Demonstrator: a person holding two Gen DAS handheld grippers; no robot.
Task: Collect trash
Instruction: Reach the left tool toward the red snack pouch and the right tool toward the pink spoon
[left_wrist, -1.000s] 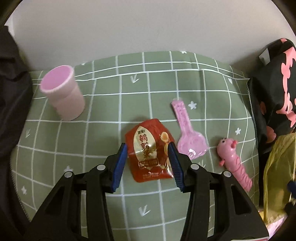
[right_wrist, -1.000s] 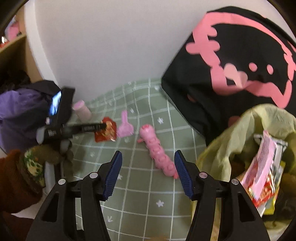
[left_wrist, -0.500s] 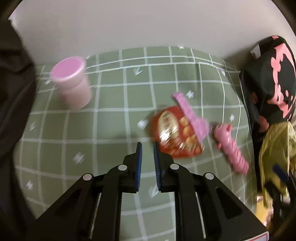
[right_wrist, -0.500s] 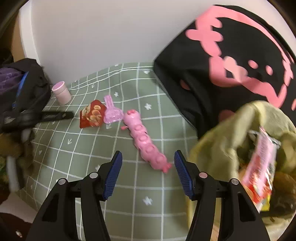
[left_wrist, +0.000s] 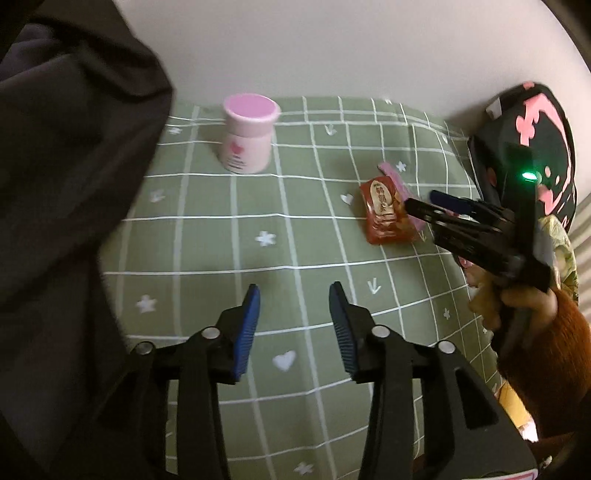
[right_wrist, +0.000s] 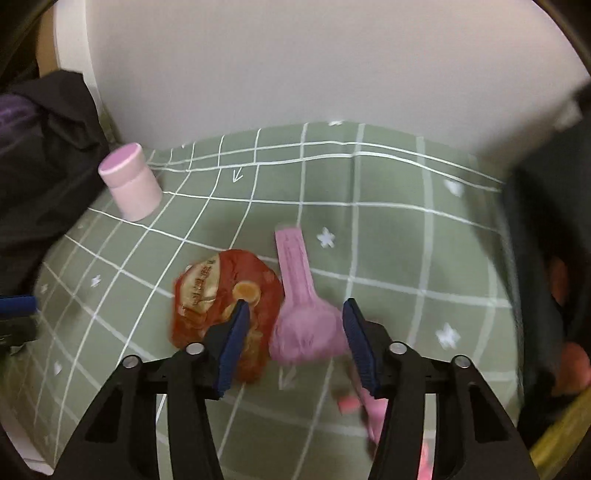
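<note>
A red snack wrapper (right_wrist: 225, 295) lies on the green checked cloth (right_wrist: 388, 236), touching a pink scoop (right_wrist: 299, 295) to its right. My right gripper (right_wrist: 293, 341) is open and low over the scoop's bowl; its left finger is over the wrapper's right edge. In the left wrist view the wrapper (left_wrist: 384, 210) lies at the right, with my right gripper (left_wrist: 436, 205) reaching in over it. My left gripper (left_wrist: 293, 325) is open and empty above bare cloth, short of the wrapper and to its left.
A pink cup (left_wrist: 249, 134) stands upside down at the back left; it also shows in the right wrist view (right_wrist: 129, 182). Dark clothing (left_wrist: 62, 192) crowds the left side. A black bag with pink marks (left_wrist: 532, 147) and a yellow trash bag (left_wrist: 561, 240) are at the right.
My left gripper shut without the wrapper, then pulled back left and opened again. My right gripper swung from the trash bag to the wrapper and scoop. The wrapper shifted against the scoop.
</note>
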